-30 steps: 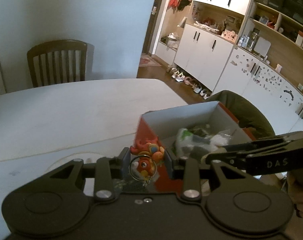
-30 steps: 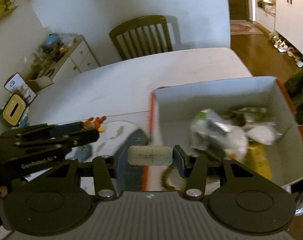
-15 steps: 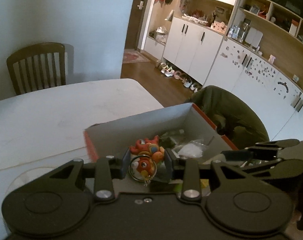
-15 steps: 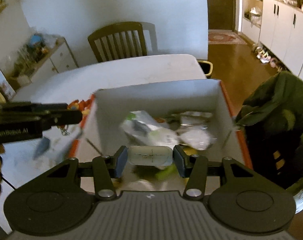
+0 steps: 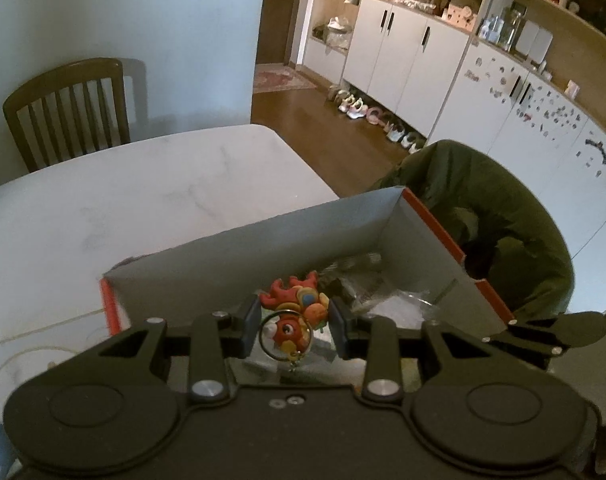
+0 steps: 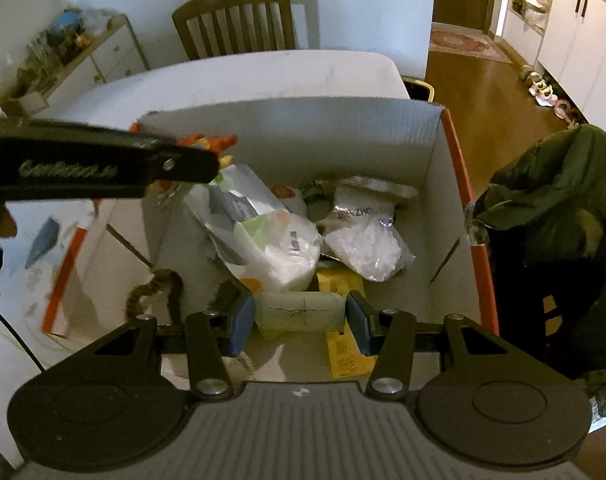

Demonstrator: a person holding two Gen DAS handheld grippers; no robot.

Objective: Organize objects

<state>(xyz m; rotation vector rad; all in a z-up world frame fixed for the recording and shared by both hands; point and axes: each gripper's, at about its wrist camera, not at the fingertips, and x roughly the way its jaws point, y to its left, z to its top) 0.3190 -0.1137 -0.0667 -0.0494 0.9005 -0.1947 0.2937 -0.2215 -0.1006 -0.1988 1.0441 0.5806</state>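
Observation:
A cardboard box (image 5: 263, 240) with orange rims stands on the white table (image 5: 123, 192), holding several plastic bags (image 6: 263, 236). My left gripper (image 5: 295, 326) is shut on an orange-red toy keychain (image 5: 293, 320) with a metal ring, held over the box's near left part. My right gripper (image 6: 300, 314) is shut on a pale green block (image 6: 299, 312) above the box's near side. In the right wrist view the left gripper's fingers (image 6: 103, 168) reach in from the left over the box wall (image 6: 303, 136), the toy's orange tips (image 6: 211, 144) showing past them.
A wooden chair (image 5: 67, 112) stands at the table's far side. A chair draped with a dark green jacket (image 5: 483, 208) stands right of the box. White cabinets (image 5: 403, 68) and shoes (image 5: 375, 116) line the floor beyond. A cluttered sideboard (image 6: 75, 56) stands far left.
Both grippers have travelled from beside the box to over its inside, sinking somewhat. Each still grips its object; the box now fills both views.

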